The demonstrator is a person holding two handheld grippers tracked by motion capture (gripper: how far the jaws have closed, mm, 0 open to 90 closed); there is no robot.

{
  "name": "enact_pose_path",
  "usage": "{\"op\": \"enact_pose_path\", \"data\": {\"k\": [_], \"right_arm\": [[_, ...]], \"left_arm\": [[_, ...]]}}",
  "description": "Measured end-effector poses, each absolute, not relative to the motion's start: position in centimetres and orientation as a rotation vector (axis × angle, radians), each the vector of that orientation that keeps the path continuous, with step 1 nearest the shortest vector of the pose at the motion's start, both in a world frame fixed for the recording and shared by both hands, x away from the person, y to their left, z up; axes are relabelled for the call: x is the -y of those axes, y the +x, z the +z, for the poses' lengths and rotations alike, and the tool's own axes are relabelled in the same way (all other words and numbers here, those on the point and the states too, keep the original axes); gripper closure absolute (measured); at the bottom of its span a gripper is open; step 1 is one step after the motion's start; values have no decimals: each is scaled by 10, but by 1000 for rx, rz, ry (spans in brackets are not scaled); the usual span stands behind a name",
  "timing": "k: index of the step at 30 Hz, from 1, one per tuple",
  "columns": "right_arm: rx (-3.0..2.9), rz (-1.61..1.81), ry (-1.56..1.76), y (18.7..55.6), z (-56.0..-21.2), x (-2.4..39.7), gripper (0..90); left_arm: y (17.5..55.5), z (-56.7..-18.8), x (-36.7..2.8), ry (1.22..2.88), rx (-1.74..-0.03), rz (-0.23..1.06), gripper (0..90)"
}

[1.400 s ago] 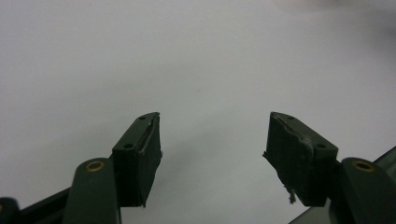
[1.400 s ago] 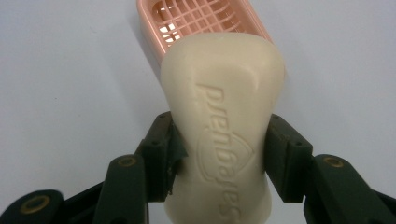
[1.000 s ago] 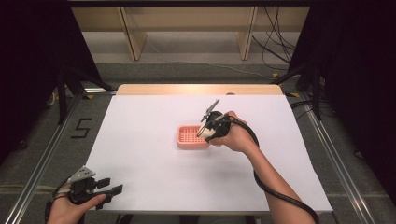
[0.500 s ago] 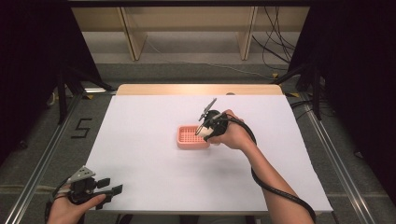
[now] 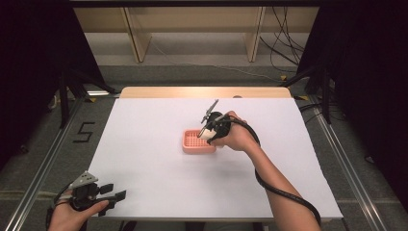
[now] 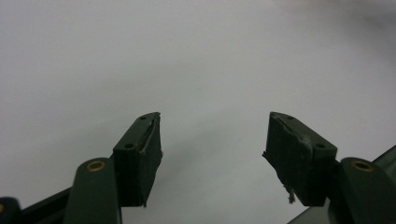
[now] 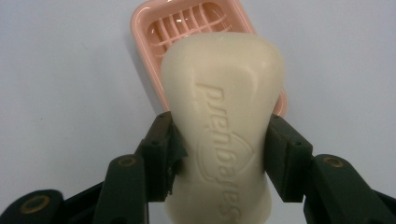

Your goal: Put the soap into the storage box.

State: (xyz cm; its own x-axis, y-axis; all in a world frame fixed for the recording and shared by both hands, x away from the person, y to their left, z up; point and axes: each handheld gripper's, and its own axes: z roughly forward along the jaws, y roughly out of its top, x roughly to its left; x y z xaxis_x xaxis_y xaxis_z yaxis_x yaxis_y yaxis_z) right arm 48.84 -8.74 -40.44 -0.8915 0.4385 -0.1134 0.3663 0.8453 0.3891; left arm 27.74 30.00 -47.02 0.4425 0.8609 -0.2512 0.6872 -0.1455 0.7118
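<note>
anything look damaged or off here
Only wear on the left gripper: the pad on one jaw is chipped, with a shred hanging from its lower edge. The soap and pink dish look intact.

A white sheet (image 5: pixel 159 159) covers most of the table, leaving a strip of bare wood (image 5: pixel 202 92) along the far edge. Beyond that edge stands a pale wooden shelf frame (image 5: pixel 192 29) with black cables (image 5: pixel 284 53) trailing over the grey floor. A black "5" (image 5: pixel 82 132) marks the floor off the left edge.
</note>
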Motion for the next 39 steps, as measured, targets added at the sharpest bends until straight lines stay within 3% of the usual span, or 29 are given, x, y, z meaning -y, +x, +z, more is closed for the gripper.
{"op": "enact_pose_path", "data": {"k": [39], "right_arm": [[-2896, 506, 554, 513, -422, 57, 505]], "left_arm": [[277, -470, -300, 1885, -1303, 275, 354]]}}
